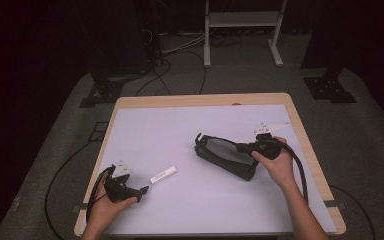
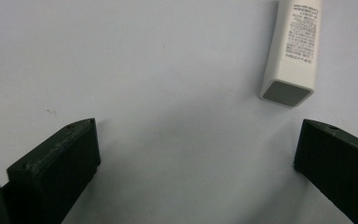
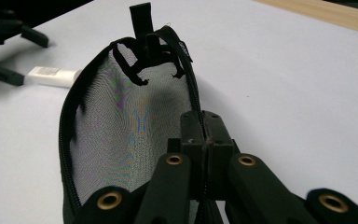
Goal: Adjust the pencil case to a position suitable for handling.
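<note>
On the white table [image 1: 200, 200], your right gripper [image 3: 204, 135] pinches the black pouch's [image 1: 225, 155] rim, so next bring your wide-open left gripper [image 2: 196, 154] around the white tube [image 2: 292, 51].

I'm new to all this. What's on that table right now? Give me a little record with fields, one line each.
Surface: table with a pale cover and a wooden edge
Pouch: black mesh pouch, unzipped, lying right of centre
White item: small white tube, lying flat, left of the pouch and apart from it
Left gripper: jaws open, low over the table, pointing at the tube, not touching it
Right gripper: jaws shut on the pouch's zipper edge
Hands: one on each gripper
</note>
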